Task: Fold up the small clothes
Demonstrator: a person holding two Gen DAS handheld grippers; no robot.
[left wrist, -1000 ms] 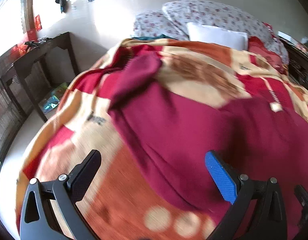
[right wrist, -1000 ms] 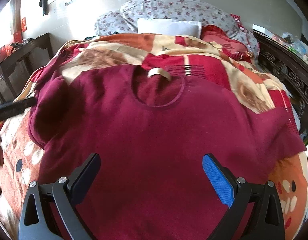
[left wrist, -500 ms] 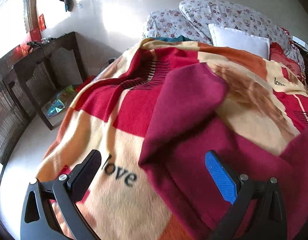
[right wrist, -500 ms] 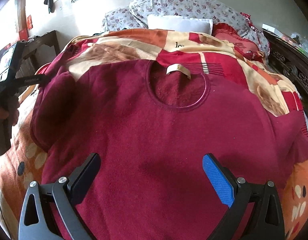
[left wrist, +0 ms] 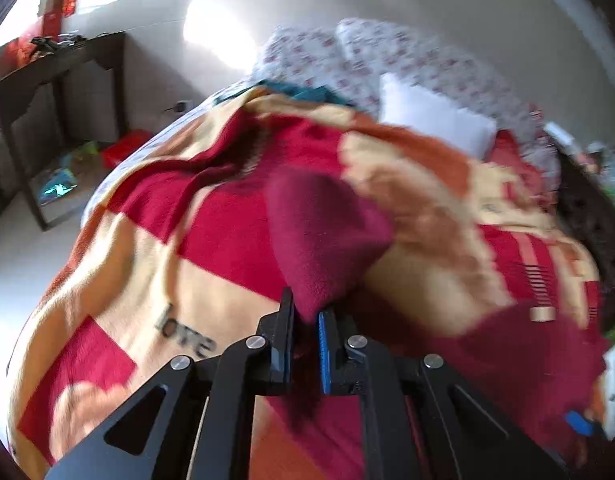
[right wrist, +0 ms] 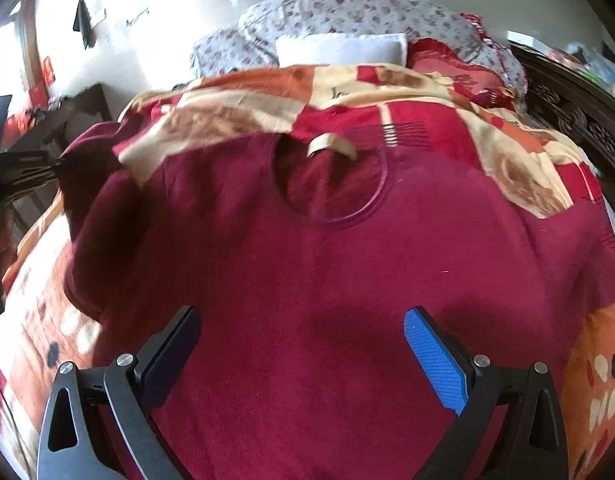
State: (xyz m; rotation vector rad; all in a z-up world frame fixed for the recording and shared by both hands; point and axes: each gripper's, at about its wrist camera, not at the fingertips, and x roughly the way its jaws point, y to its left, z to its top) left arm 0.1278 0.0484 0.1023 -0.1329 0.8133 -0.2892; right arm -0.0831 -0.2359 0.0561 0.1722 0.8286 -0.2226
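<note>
The dark maroon fleece top [right wrist: 327, 280] lies flat, neck hole up, on the red, orange and cream patchwork blanket [left wrist: 211, 240] covering the bed. The left tongs [left wrist: 305, 320] are clamped on its left sleeve [left wrist: 323, 236], which runs away from the body toward the pillows. The right tongs [right wrist: 303, 344] hang spread wide over the chest, gripping nothing. Folding inward looks like the left hand's job; it is nearer.
</note>
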